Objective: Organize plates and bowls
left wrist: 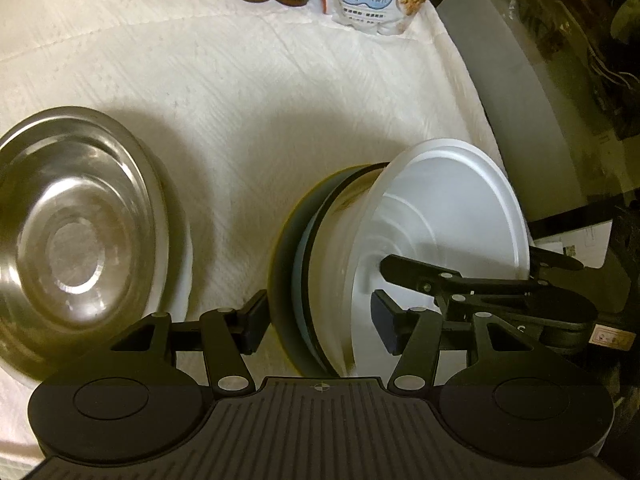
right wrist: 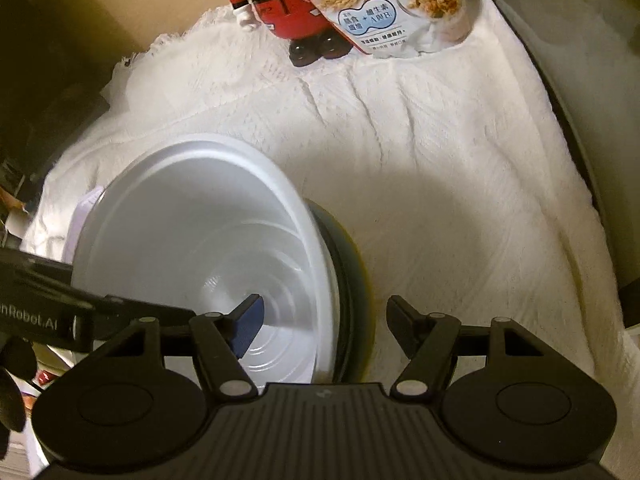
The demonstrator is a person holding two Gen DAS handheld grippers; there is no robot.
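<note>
While the white bowl (left wrist: pixel 448 216) sits tilted in the dark stack (left wrist: pixel 304 264) near the desk's right edge, the step in hand looks like nesting the bowls into one pile. Seen from the left wrist, the left gripper (left wrist: pixel 320 320) is spread wide, one pad outside the stack's dark wall and the other inside the white bowl, neither plainly pressing, so it seems to hold nothing. The right gripper (right wrist: pixel 322 326) straddles the same rim from the opposite side, one pad inside the bowl and one outside the stack; its jaws stand partly apart, and whether the pads actually pinch the wall I cannot tell. Next, I judge, the tilted bowl needs to be levelled and seated flat in the stack, which calls for one firm hold on the rim and a gentle push down without tipping the pile over the edge. Counted: one white bowl, one dark stack beneath it showing a dark rim and a pale blue band, so probably two pieces though the layers are hard to separate; one steel bowl (left wrist: pixel 76 232) well apart on the left, resting in something white; one snack bag (right wrist: pixel 404 12) and one red figure (right wrist: pixel 288 12) at the back of the white cloth (right wrist: pixel 440 160).
</note>
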